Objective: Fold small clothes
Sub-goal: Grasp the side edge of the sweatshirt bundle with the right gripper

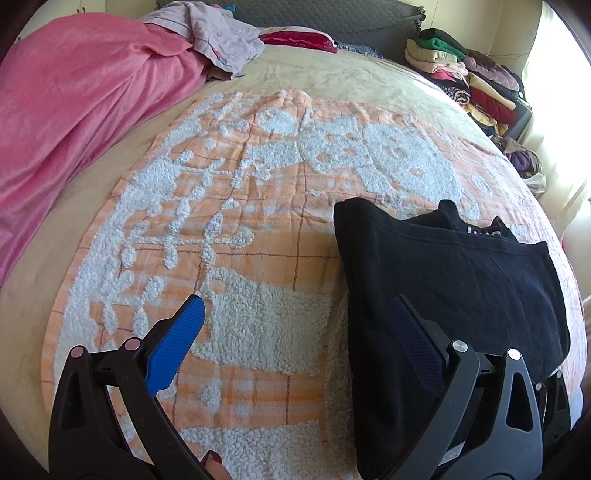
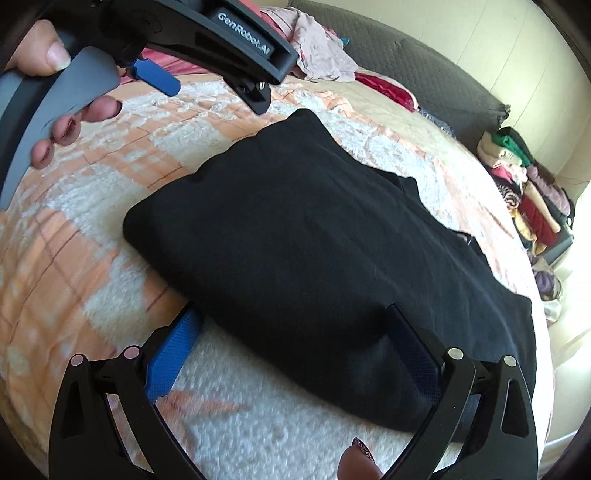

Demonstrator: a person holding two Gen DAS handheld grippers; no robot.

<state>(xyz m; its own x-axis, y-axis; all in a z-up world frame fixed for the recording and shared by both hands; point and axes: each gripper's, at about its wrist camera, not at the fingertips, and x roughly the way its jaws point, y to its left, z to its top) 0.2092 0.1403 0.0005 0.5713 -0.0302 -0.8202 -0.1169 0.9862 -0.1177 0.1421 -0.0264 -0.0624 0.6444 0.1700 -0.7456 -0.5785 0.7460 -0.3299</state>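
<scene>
A black garment lies folded into a thick rectangle on the orange and white blanket. It also fills the middle of the right wrist view. My left gripper is open and empty, its right finger over the garment's near left edge. It shows in the right wrist view raised above the blanket, left of the garment. My right gripper is open and empty at the garment's near edge, its right finger over the cloth.
A pink cover lies bunched along the bed's left side. Crumpled pale clothes and a red item sit at the head. A stack of folded clothes stands on the bed's far right edge.
</scene>
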